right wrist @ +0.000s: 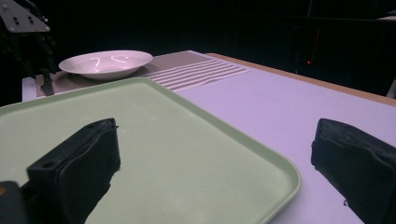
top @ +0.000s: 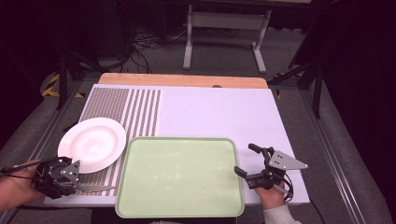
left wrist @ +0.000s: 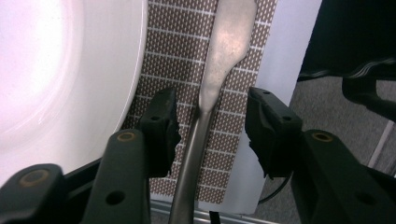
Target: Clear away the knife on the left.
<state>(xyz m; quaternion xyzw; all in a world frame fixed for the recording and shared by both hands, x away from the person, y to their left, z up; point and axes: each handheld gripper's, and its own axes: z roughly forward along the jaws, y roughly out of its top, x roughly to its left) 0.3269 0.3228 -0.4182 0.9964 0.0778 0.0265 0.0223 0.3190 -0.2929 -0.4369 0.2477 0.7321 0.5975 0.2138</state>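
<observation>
Beside the plate, left gripper fingers straddle the knife, ungrasped; lifting remains; right gripper spread, idle.

The right gripper hovers with its black jaws spread wide over the near corner of a pale green tray; beyond, a white plate rests on a patterned mat, the other gripper beside it.

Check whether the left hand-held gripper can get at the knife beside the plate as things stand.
Probably yes. The left hand-held gripper already straddles the knife handle, its jaws apart on either side without pressing it. The plate sits just beside one jaw but does not block the gap.
</observation>
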